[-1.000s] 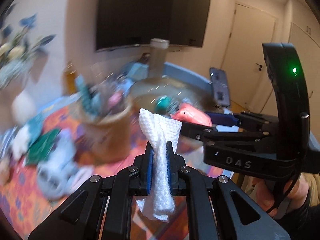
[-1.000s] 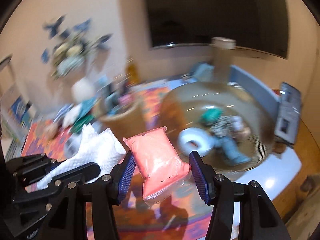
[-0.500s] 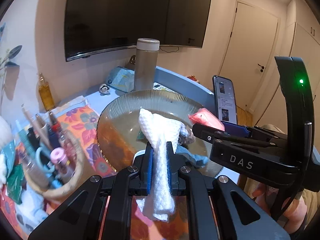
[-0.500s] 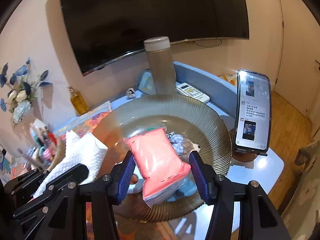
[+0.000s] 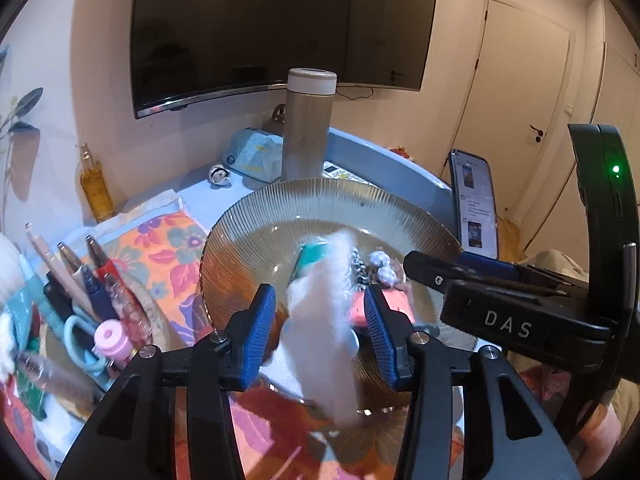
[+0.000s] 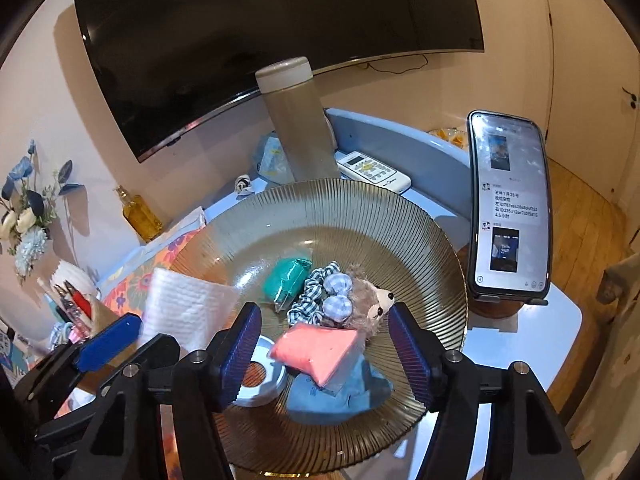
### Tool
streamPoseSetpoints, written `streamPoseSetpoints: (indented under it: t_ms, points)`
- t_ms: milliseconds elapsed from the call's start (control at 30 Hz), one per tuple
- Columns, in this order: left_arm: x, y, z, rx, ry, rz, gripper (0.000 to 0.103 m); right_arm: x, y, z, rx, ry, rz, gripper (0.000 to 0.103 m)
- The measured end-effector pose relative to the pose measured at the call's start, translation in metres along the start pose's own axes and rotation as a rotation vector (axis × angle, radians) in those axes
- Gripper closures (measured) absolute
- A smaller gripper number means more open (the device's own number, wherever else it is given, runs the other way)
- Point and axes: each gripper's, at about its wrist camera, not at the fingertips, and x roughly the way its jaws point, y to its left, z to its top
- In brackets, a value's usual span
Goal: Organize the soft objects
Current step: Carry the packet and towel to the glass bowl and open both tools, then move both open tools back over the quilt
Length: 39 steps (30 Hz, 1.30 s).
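A ribbed amber glass bowl (image 5: 320,204) (image 6: 400,216) lies below both grippers. My left gripper (image 5: 318,308) is opening; the white cloth (image 5: 324,320) hangs blurred between its blue pads, touching neither, over the bowl's near rim. In the right wrist view the white cloth (image 6: 188,308) shows at the bowl's left edge. My right gripper (image 6: 326,320) is opening too. The pink packet (image 6: 316,350) lies in the bowl on a blue cloth (image 6: 340,398), clear of both pads. A green packet (image 6: 288,278), a checked scrunchie (image 6: 316,292) and a small plush toy (image 6: 372,304) are also in the bowl.
A tall flask (image 6: 300,120) and a remote control (image 6: 372,170) stand behind the bowl. A phone on a stand (image 6: 508,208) is at its right. A basket of pens (image 5: 80,300) and an oil bottle (image 5: 96,188) are left, on a flowered mat (image 5: 160,248).
Both grippers swung over the bowl, then opened. The white cloth slipped out of the left jaws and is dropping. The pink packet fell from the right jaws into the bowl.
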Motion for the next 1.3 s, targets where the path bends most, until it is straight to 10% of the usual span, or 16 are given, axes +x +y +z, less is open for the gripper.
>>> streamPoseSetpoints:
  t_ms: [300,467,733,1100,1300]
  points:
    - [-0.061,0.005,-0.012,0.013,-0.061,-0.117,0.057,-0.034,0.011,-0.009,-0.001,-0.032,0.031,0.039]
    - [-0.106,0.023,-0.025,-0.019,-0.130,-0.087,0.027,-0.056,0.029,-0.019,-0.023,-0.051,0.047,0.039]
    - [-0.206,0.080,-0.054,0.052,-0.229,0.158,0.026,-0.087,0.090,-0.042,-0.138,-0.096,0.103,0.038]
    - [-0.384,0.242,-0.100,-0.256,-0.343,0.565,0.025,-0.096,0.221,-0.081,-0.400,-0.088,0.247,0.038]
    - [-0.366,0.296,-0.129,-0.383,-0.286,0.511,0.025,-0.068,0.293,-0.103,-0.536,-0.034,0.302,0.038]
